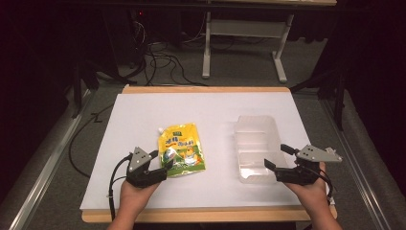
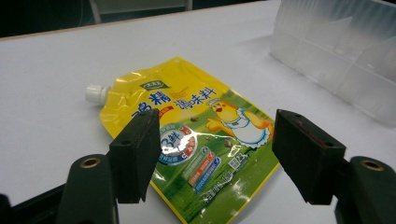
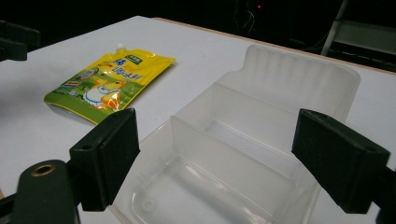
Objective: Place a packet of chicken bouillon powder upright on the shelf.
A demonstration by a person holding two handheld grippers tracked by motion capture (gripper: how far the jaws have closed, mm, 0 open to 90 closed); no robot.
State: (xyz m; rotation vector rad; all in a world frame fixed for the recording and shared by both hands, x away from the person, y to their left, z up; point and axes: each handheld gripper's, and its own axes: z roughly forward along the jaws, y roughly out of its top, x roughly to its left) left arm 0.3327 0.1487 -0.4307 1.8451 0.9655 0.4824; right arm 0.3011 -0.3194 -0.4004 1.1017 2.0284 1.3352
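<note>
Left gripper hovered at near end of flat yellow plastic spout pouch, jaws spread, nothing pinched; probably lined up for grasp. Pouch lay on white table, white cap pointing away. Clear plastic divided tray sat right of pouch, empty, likely destination. Right gripper waited at tray's near end, jaws spread, holding nothing.

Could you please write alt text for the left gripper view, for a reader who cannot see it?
The left tongs stand open just above a yellow spouted pouch printed with a cartoon chicken, which lies flat on the white table. The pouch's white cap points up-left, and a clear plastic tray sits at the upper right.
</note>
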